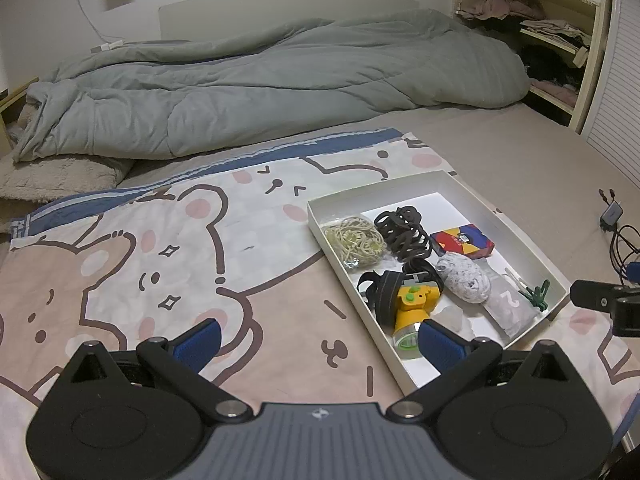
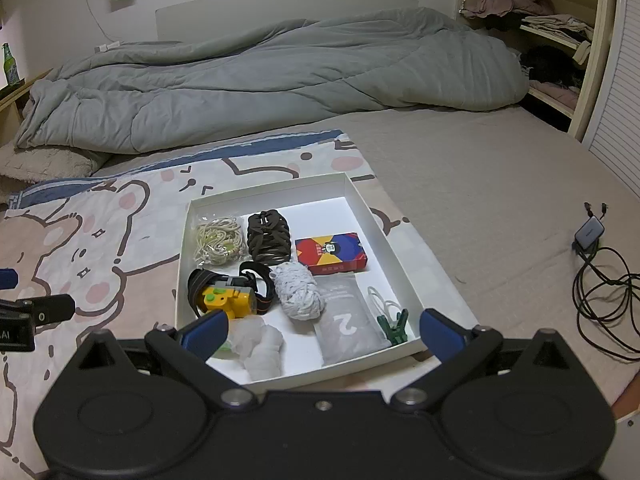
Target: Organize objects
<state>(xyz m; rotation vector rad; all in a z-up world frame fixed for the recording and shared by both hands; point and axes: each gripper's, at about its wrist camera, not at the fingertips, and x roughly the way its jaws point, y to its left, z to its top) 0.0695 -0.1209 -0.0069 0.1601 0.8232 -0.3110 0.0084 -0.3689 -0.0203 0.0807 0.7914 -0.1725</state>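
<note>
A white tray (image 2: pixel 362 200) lay on a bear-print cloth (image 2: pixel 100 240) spread over a bed, already filled with small items, as the left gripper (image 1: pixel 318 340) and right gripper (image 2: pixel 322 334) both hung just above its near end with jaws wide apart and nothing between them. Inside the tray sat a cream cord bundle (image 2: pixel 219 242), a dark brown strap bundle (image 2: pixel 269 240), a red, blue and yellow card box (image 2: pixel 331 254), a yellow headlamp (image 2: pixel 228 300) on its black band, a ball of white yarn (image 2: pixel 299 294), a grey pouch marked 2 (image 2: pixel 346 330), a green clip (image 2: pixel 394 326) and a crumpled clear bag (image 2: pixel 260 346). Nothing loose showed on the cloth, so the sorting looked close to done. Any further pick would be best made straight from above, one item at a time, with the jaws closing on a firm part such as the headlamp body or the card box's short sides, since cords and yarn could snag and drag neighbours. The tray's low walls boxed in the crowded near half; its far right corner stood bare. Open cloth lay to the left, plain sheet to the right as far as a cable and adapter (image 2: pixel 588 236), and a grey duvet (image 2: pixel 280 72) closed off the far side
</note>
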